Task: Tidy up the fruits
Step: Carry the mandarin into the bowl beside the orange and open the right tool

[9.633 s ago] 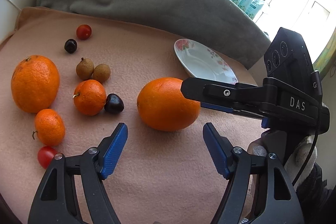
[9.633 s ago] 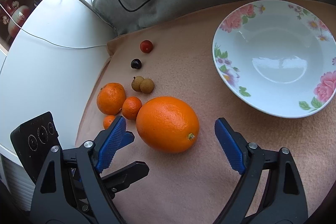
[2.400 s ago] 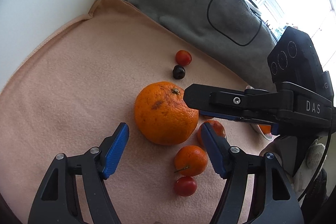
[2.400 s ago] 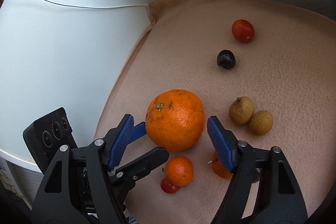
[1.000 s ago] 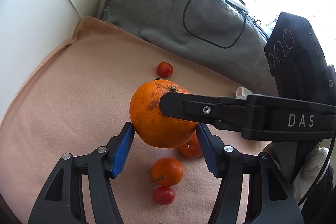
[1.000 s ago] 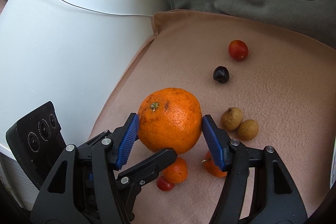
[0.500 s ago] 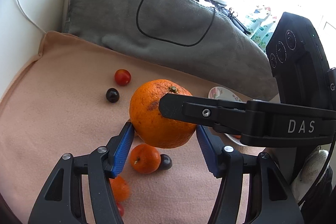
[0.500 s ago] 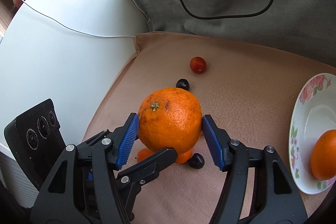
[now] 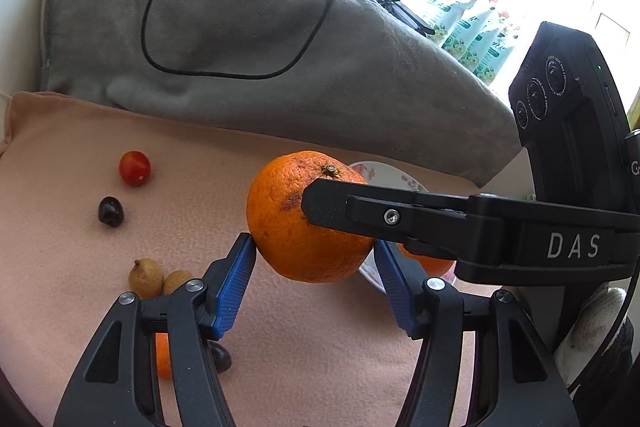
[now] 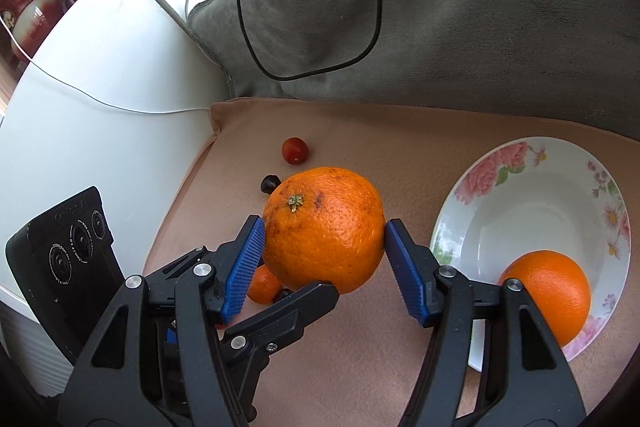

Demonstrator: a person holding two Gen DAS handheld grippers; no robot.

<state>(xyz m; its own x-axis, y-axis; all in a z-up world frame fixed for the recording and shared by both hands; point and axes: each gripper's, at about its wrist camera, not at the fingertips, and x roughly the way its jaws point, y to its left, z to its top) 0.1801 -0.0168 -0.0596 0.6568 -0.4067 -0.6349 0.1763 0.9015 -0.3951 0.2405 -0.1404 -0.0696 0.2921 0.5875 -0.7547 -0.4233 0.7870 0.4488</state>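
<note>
Both grippers are shut on one large orange (image 9: 308,219), held above the pink cloth; it also shows in the right wrist view (image 10: 324,229). My left gripper (image 9: 314,259) clamps it from its own side, and my right gripper (image 10: 324,247) clamps it crosswise. A flowered bowl (image 10: 500,163) lies to the right with another large orange (image 10: 552,283) in it. On the cloth lie a cherry tomato (image 9: 135,168), a dark cherry (image 9: 111,211), two longans (image 9: 146,277) and a small mandarin (image 10: 262,285).
A grey folded blanket (image 9: 240,39) with a black cable lies along the back. A white table surface (image 10: 100,99) lies left of the pink cloth (image 9: 60,147). Another dark cherry (image 9: 221,357) and a mandarin (image 9: 162,355) sit under my left gripper.
Both grippers closed on the large orange, lifted it off the cloth and have carried it to the right, toward the bowl. The other large orange now lies in the bowl.
</note>
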